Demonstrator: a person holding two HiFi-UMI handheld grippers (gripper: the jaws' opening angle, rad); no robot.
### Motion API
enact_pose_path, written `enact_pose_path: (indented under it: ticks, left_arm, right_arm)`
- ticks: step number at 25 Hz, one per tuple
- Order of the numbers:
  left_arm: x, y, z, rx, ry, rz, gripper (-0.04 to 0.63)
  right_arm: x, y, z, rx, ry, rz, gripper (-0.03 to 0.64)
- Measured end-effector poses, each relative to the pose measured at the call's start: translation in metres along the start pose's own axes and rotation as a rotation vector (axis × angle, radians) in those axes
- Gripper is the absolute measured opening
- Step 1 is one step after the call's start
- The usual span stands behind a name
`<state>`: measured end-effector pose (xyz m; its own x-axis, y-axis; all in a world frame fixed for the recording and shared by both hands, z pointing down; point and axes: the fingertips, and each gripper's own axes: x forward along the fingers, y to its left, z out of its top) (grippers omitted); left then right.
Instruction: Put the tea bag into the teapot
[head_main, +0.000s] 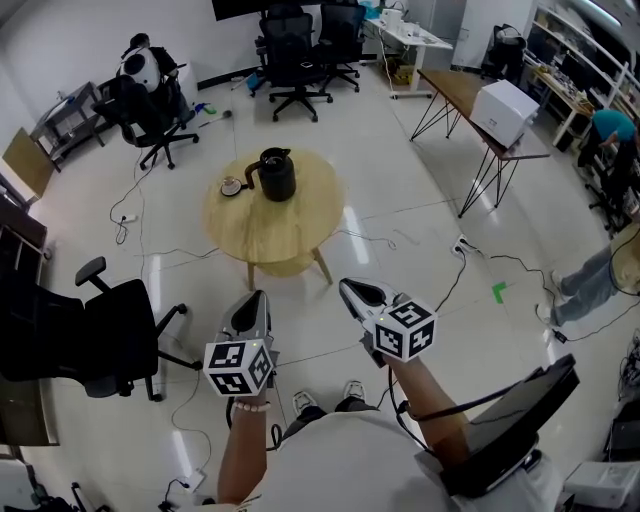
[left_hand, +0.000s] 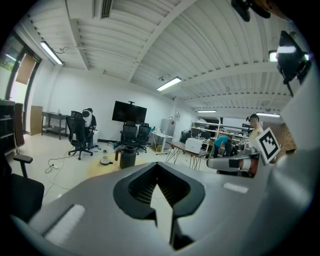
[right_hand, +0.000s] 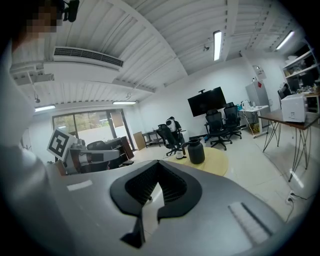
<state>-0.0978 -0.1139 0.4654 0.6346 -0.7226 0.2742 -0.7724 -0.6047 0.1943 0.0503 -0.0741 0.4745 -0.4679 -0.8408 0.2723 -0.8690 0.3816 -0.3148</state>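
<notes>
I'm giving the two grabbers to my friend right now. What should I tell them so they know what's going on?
Left gripper: shut, nothing in it, held up in the air, well short of the table.
Right gripper: the same, shut and empty.
Teapot: stands on the round table.
Small dish: on the table beside the teapot. Something small lies on it, too small to tell whether it is the tea bag.
Done: nothing yet; no tea bag is picked up.
Left: go up to the table, find and grip the tea bag, and put it into the teapot.
</notes>
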Motion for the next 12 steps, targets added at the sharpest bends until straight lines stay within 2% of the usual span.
enact_pose_path:
  ticks: [12]
  left_arm:
    - [0.0045, -0.0059, 0.0003, 0.008, 0.005, -0.003, 0.012]
  right_arm:
    - [-0.0022, 0.0021, 0.0068, -0.042, -0.007, 0.002, 0.000]
